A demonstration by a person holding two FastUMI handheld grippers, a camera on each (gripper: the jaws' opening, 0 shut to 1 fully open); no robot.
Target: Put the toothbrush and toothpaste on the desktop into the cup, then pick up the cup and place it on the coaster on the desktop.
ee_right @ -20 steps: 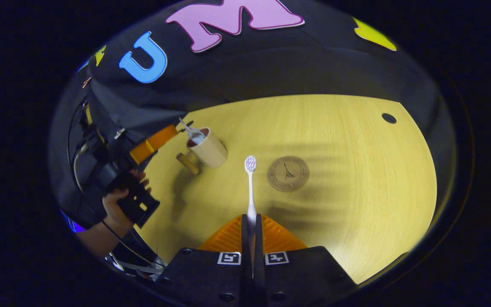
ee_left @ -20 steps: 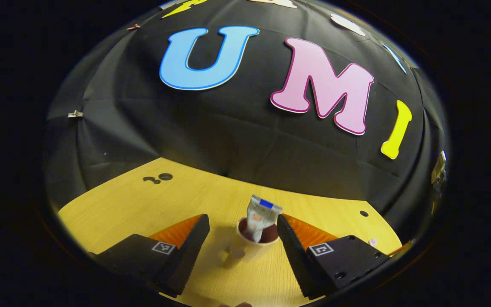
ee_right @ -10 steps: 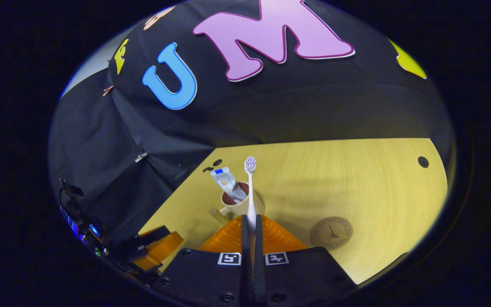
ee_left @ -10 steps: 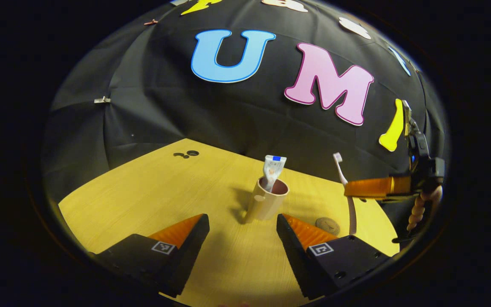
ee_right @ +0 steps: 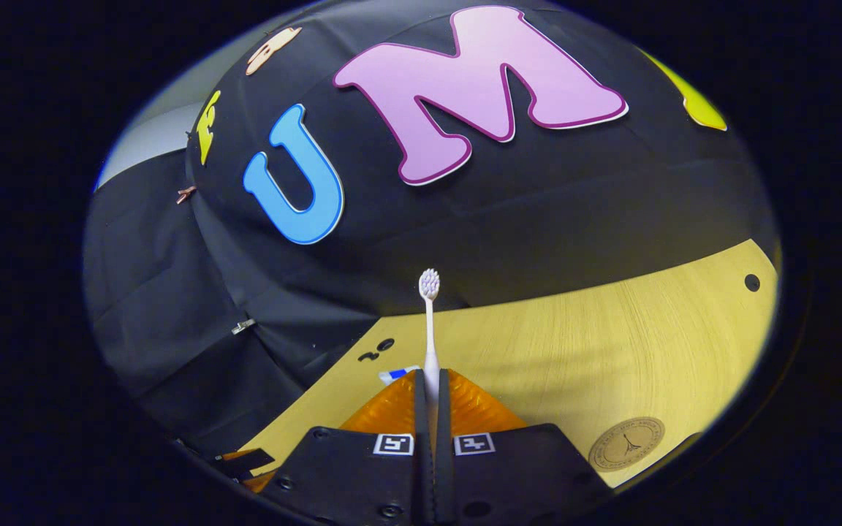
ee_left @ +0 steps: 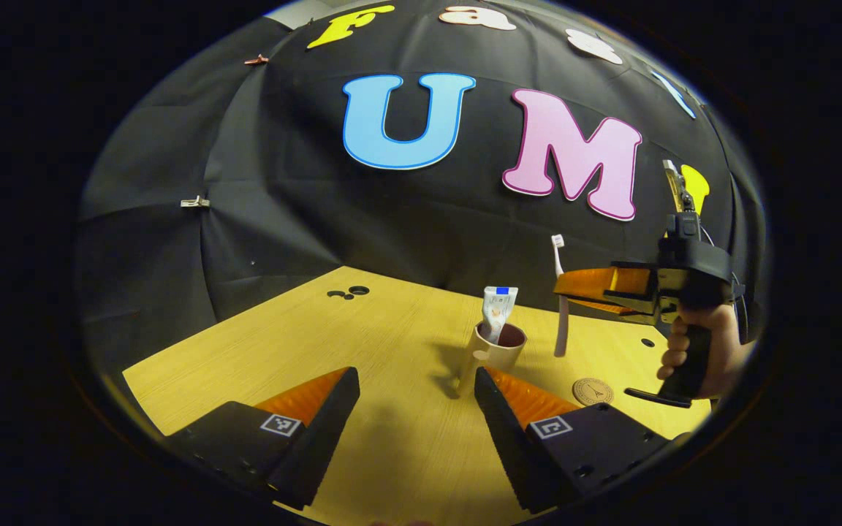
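Along the left of the wooden counter [ee_left: 260, 351] there is bare board, with a few small dark holes [ee_left: 348, 293] near its far edge, where the black cloth wall [ee_left: 282, 204] hangs behind. The left claw [ee_left: 415, 409] sits low over the near edge, its two fingers spread wide with nothing between them, pointing toward the far edge.

Past its right finger stands the cup [ee_left: 495, 351], upright on the counter, its handle turned toward the near-left. The toothpaste [ee_left: 497, 310] stands in it, flat crimped end up and leaning only slightly.

Just right of the cup, in the air, the toothbrush [ee_left: 559, 292] hangs almost straight up and down, bristle head on top, its lower end level with the cup's rim and clear of it. The right claw [ee_left: 574, 288] pinches it partway along the handle, reaching in level from the right; a hand [ee_left: 699, 351] wraps the grip below it. In the right gripper view the fingers are pressed together on the toothbrush handle [ee_right: 430, 351], which runs straight out ahead.

The round coaster [ee_left: 593, 391] lies flat nearer the right edge, apart from the cup.
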